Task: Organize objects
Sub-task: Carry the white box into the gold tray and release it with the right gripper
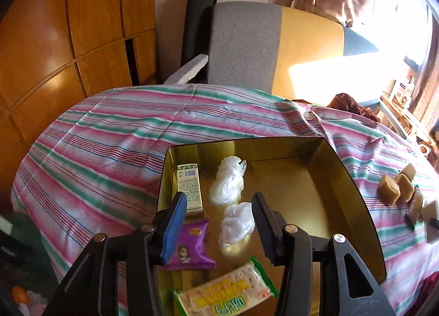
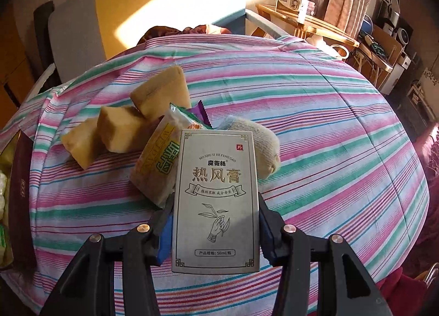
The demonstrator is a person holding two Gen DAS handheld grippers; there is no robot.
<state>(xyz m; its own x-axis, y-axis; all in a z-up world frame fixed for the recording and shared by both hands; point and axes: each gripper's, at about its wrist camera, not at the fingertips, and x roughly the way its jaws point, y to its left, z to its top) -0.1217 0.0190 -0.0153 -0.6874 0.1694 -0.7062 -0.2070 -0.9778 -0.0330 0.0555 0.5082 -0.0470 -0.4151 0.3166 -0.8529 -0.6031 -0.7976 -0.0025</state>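
Note:
An open gold tin (image 1: 343, 179) sits on the striped cloth (image 1: 109, 137). It holds a cream carton (image 1: 189, 187), two white plastic-wrapped bundles (image 1: 227, 181), a purple snack packet (image 1: 192, 244) and a green-edged cracker packet (image 1: 227, 291). My left gripper (image 1: 218, 198) hovers open above these items, its pads touching none of them. My right gripper (image 2: 215, 203) is shut on an upright grey box (image 2: 216, 173) with printed text. Behind that box lie tan cubes (image 2: 120, 129), another cracker packet (image 2: 159, 162), a purple packet (image 2: 201, 113) and a beige wrapped lump (image 2: 263, 146).
The tan cubes (image 1: 395, 187) lie on the cloth to the right of the tin, whose dark outer wall (image 2: 19, 179) shows at the left edge of the right wrist view. A grey and yellow chair (image 1: 241, 47) stands behind the table. A wooden shelf (image 2: 301, 20) is at the far right.

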